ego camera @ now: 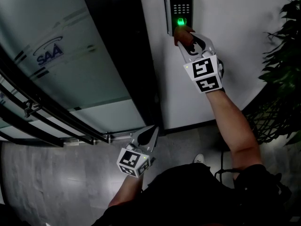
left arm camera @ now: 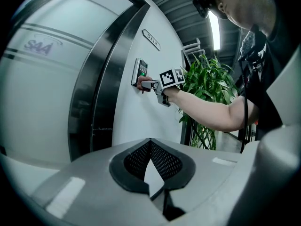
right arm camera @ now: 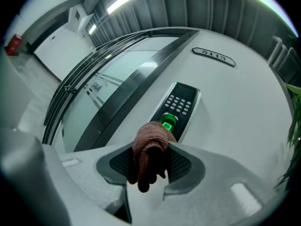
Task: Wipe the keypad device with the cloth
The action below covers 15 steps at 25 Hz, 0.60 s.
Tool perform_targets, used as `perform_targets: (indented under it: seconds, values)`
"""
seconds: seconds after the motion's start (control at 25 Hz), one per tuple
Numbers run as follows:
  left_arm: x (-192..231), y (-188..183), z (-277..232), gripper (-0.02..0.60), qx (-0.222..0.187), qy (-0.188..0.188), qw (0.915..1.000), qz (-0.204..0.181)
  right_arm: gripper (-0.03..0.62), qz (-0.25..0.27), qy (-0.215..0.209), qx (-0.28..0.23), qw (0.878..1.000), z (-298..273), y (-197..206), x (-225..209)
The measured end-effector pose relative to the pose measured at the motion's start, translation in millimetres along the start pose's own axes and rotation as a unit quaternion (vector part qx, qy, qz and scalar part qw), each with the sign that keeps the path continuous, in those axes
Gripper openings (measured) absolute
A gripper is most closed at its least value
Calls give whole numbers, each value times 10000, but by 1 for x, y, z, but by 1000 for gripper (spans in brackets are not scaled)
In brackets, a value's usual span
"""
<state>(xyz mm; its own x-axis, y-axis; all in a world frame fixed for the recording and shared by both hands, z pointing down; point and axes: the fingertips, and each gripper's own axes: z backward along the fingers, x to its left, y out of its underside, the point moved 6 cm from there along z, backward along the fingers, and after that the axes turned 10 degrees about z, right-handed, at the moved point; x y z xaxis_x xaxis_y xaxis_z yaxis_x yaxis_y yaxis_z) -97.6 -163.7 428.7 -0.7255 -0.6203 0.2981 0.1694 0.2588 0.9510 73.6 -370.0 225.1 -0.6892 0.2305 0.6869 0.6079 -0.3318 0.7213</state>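
The keypad device (ego camera: 178,6) is a dark panel on the white wall, with number keys above a green-lit sensor (right arm camera: 168,123). My right gripper (ego camera: 187,37) is raised to it and shut on a folded reddish-brown cloth (right arm camera: 149,147). The cloth (ego camera: 183,33) sits at the panel's lower end, just under the green light; whether it touches is unclear. The left gripper view shows the keypad (left arm camera: 141,71) and the right gripper (left arm camera: 146,84) from the side. My left gripper (ego camera: 151,133) hangs low by my waist, shut and holding nothing, its fingertips meeting (left arm camera: 150,141).
A frosted glass door with a logo (ego camera: 51,51) and a dark door frame (ego camera: 120,55) stand left of the keypad. A leafy plant (ego camera: 282,55) in a lattice pot fills the right edge. A room number plate (right arm camera: 213,56) hangs above the keypad.
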Motion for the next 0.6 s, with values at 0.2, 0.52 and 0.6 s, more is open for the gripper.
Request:
perform_targets:
  seconds: [0.2,0.52,0.6]
  values:
    - [0,0,1,15,-5,-16,10000,6,149,35,-71,96,9999,0,8,8]
    - [0,0,5,15,-15,-56,10000,7,149,-47,-204,271,9994,1,18,19]
    - [-1,0,6,15,-15,-67,10000,13,149,-57,-238,298,9993,1,20,21]
